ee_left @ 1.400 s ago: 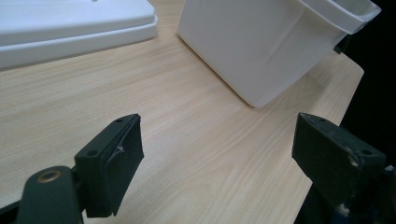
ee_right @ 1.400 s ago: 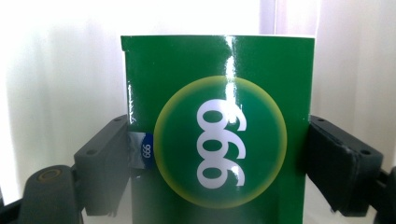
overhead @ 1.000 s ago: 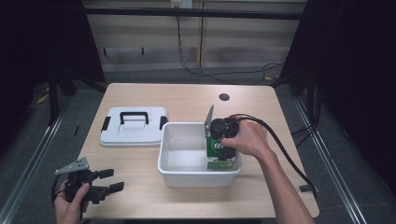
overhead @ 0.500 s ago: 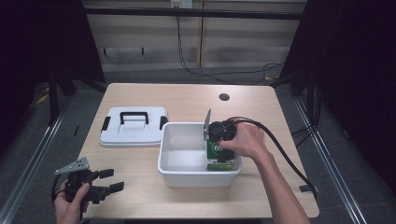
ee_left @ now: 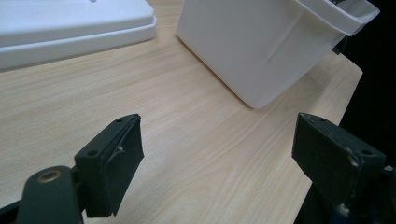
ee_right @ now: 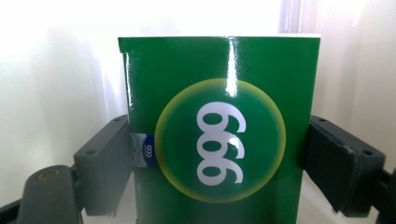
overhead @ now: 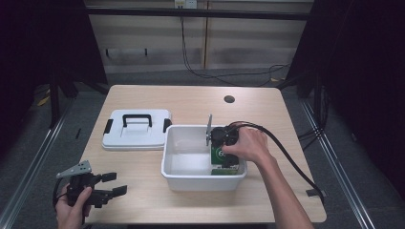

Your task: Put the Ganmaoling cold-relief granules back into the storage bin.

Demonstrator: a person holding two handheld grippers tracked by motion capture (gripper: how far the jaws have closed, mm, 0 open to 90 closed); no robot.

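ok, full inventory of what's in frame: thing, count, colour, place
box: 1, green with a yellow-ringed "999" circle, inside the bin at its right end, between the right tool's jaws
bin: 1, white, open, centre of the table
lid: 1, white with a black handle and black side clips, flat on the table left of the bin
table: 1, light wood, a dark round hole near its far right
cables: several, black, on the floor beyond the table
left tool: 1, black, jaws wide apart, nothing between them, near-left table edge
right tool: 1, black, jaws against both sides of the box, in the bin
hands: 2, one on each tool
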